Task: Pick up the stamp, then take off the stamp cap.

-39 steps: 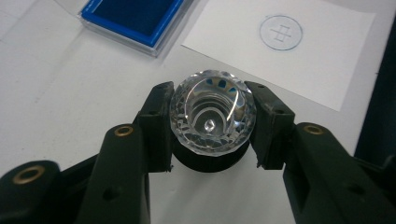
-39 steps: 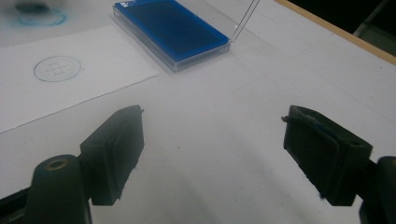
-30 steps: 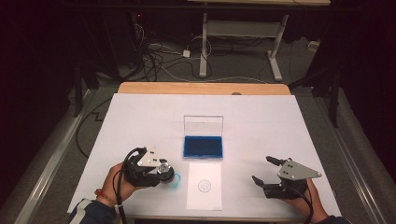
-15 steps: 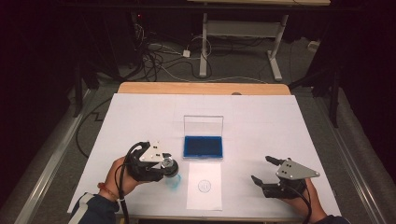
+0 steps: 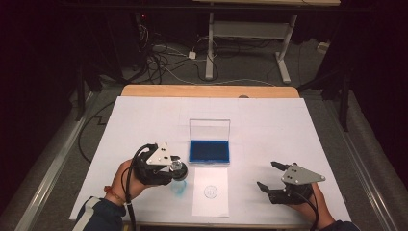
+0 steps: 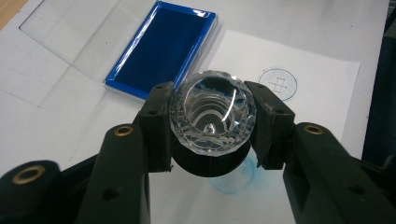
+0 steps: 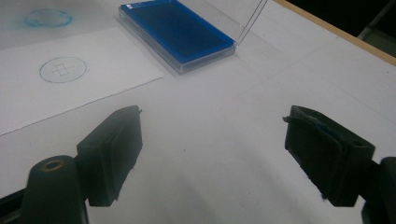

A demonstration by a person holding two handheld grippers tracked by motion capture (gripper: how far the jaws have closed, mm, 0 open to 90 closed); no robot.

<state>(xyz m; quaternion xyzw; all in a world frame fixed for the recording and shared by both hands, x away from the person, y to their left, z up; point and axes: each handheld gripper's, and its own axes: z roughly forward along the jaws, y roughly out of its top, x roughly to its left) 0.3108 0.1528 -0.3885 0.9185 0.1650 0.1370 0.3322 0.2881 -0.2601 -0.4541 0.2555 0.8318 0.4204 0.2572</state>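
Observation:
My left gripper (image 5: 176,170) is shut on a stamp (image 5: 177,166) with a faceted clear knob (image 6: 212,114) and a dark base, gripped from both sides. The stamp hangs just above a blue ink smudge (image 6: 236,179) on the white table cover, left of a paper sheet (image 5: 210,204). That sheet bears a printed circle mark (image 5: 210,192). Behind it lies a blue ink pad (image 5: 209,150) whose clear lid (image 5: 209,129) stands open. My right gripper (image 5: 267,174) rests open at the near right, its jaws wide apart (image 7: 212,140) over bare table, nothing between them.
The white cover (image 5: 288,134) spreads over a wooden table whose far edge (image 5: 207,91) shows. Cables and desk legs lie on the dark floor beyond. A person's hands and dark sleeves come in at the bottom.
My left gripper has shifted slightly right and towards the ink pad with the stamp in it. The right gripper has stayed put.

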